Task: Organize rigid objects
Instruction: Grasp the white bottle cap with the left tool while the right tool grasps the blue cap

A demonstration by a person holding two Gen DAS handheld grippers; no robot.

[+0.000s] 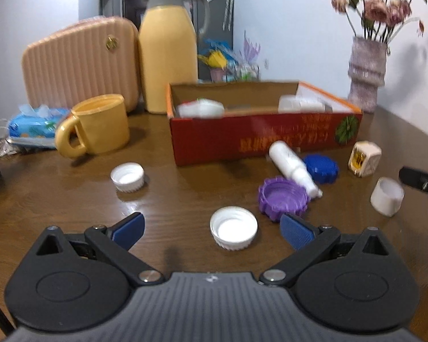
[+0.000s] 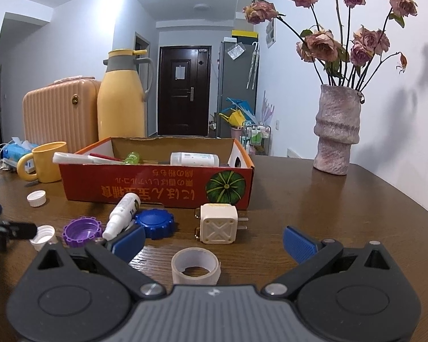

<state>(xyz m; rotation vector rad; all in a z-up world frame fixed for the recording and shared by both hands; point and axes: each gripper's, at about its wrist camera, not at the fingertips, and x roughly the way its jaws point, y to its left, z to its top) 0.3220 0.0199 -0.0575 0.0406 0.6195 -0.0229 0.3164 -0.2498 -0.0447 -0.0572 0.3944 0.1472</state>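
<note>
Both grippers hover wide-fingered: the left gripper [image 1: 211, 229] frames a white ribbed plastic cap [image 1: 233, 231], the right gripper [image 2: 214, 240] a clear tape roll [image 2: 195, 266] (presumably bound for the far red cardboard box [image 2: 157, 188]).

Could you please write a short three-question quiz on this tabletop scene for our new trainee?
1. True or false: the purple cap lies inside the red box.
2. Which item sits between the right gripper's open fingers? A) roll of clear tape B) blue cap C) cream plug adapter
3. Fill in: the white cap between the left gripper's fingers lies with its open side facing ____.

Key
1. False; it lies on the table in front of the box.
2. A
3. Up
</note>
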